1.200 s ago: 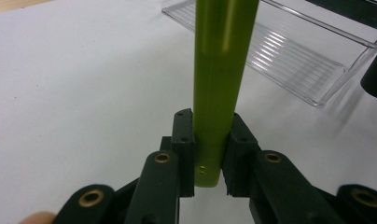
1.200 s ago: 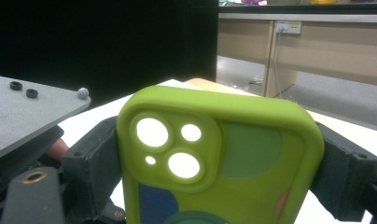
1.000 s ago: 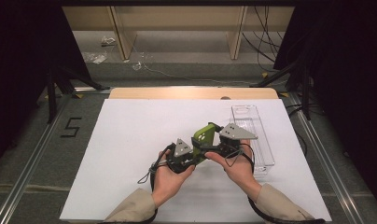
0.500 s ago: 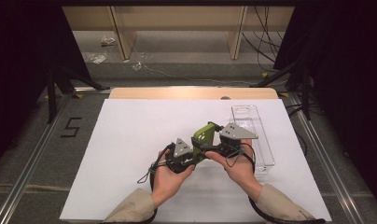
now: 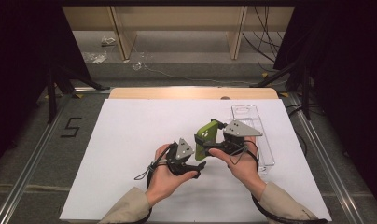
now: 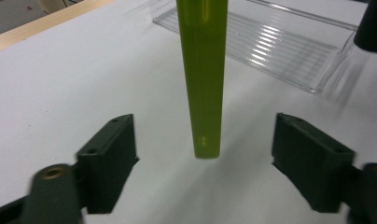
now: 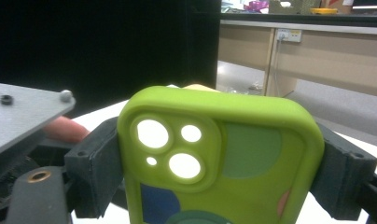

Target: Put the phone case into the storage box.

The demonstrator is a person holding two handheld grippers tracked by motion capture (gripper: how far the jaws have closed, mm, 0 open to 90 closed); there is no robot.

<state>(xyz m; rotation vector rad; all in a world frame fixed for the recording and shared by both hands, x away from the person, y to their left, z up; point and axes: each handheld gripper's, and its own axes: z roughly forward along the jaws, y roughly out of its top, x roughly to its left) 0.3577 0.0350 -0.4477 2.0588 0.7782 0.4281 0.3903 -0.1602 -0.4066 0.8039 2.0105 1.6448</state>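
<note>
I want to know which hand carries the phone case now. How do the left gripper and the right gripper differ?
The right gripper is shut on the green phone case, its fingers pressing both side edges; the left gripper is open, having just been opening, its fingers apart from the case's edge. In the high view the right gripper sits farther from the person than the left. Both have black fingers and a grey plate.

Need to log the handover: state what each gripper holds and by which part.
The right gripper grips the green phone case across its two long side edges, near the camera cutout. The left gripper holds nothing: its fingers have just opened, clear of the case's edge.
</note>
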